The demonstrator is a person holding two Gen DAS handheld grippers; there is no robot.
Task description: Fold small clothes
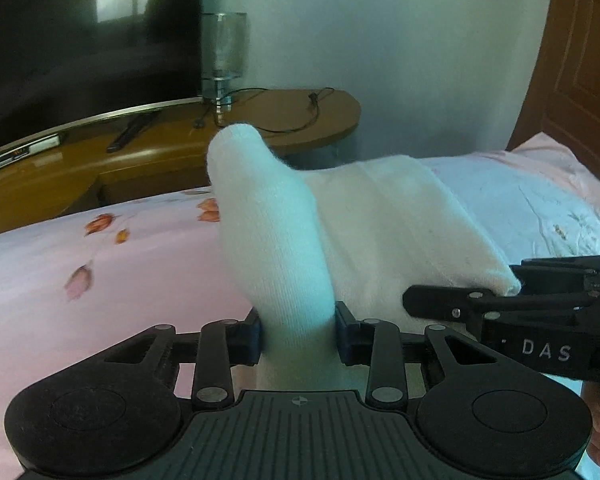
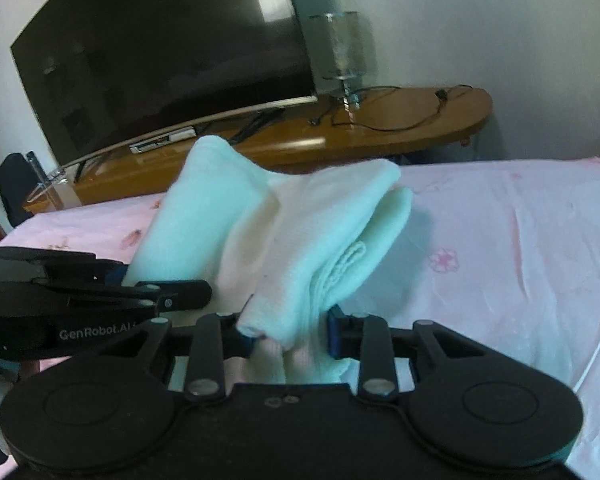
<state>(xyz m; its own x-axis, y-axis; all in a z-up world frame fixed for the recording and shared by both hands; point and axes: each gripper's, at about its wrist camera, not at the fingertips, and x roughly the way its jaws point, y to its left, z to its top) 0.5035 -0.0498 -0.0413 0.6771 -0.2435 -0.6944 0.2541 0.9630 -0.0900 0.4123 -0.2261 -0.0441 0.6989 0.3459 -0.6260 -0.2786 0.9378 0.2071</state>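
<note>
Two hand-held grippers work one white garment over a bed with a pink floral sheet. The garment looks like a small knitted piece, perhaps a pair of socks; the blur makes it hard to say whether it is one item or two.

The left gripper is clamped on a rounded tube of the white cloth, which stands up between its two blue pads and leans toward the far left. The right gripper grips the layered, ribbed edge at the garment's right side, the cloth bunched between its two pads. In each wrist view the other gripper reaches in from the side, close by and holding the same cloth. The garment is raised off the sheet at the near end and sags between the two grips.

Beyond the bed stands one curved wooden cabinet bearing one large dark television, one glass lamp, one remote and a loose black cable. One brown door shows at far right.
</note>
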